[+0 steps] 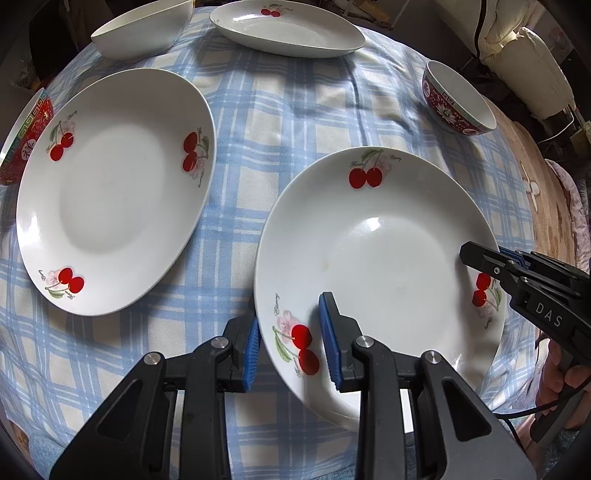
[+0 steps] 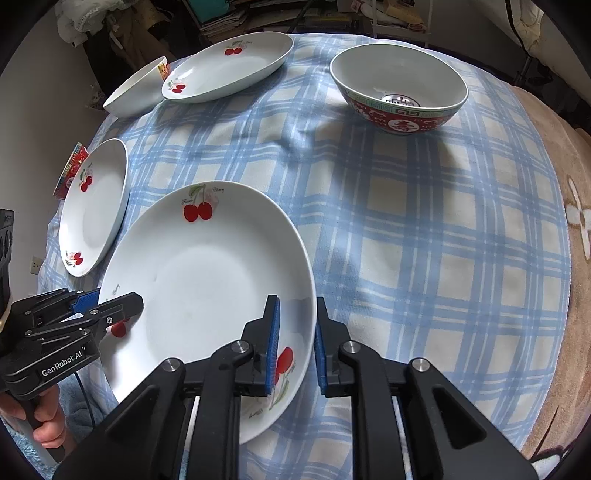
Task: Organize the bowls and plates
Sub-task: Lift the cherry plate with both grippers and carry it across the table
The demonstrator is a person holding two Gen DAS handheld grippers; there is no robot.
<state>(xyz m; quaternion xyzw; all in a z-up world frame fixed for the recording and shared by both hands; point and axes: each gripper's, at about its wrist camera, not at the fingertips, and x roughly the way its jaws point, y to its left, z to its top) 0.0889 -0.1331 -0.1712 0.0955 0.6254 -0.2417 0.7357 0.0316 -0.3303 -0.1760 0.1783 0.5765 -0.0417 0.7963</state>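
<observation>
A white cherry-print plate [image 1: 388, 258] [image 2: 207, 288] is held between both grippers over the blue-checked cloth. My left gripper [image 1: 290, 347] [image 2: 125, 301] is shut on the plate's left rim, one blue pad under the edge and one on the inner slope. On the opposite rim my right gripper [image 2: 297, 347] [image 1: 469, 254] is clamped the same way. A second cherry plate [image 1: 114, 192] [image 2: 94, 210] lies flat just to the left. A third cherry plate [image 1: 288, 29] [image 2: 229, 66] and a plain white bowl [image 1: 144, 29] [image 2: 136, 88] sit at the far side.
A red patterned bowl [image 1: 458, 99] [image 2: 399, 92] stands at the far right, another red bowl [image 1: 26, 136] [image 2: 72, 170] at the left edge behind the second plate. The checked tablecloth [image 2: 406, 240] lies on a brown blanket [image 2: 554, 184]. A hand [image 2: 44, 424] grips the left handle.
</observation>
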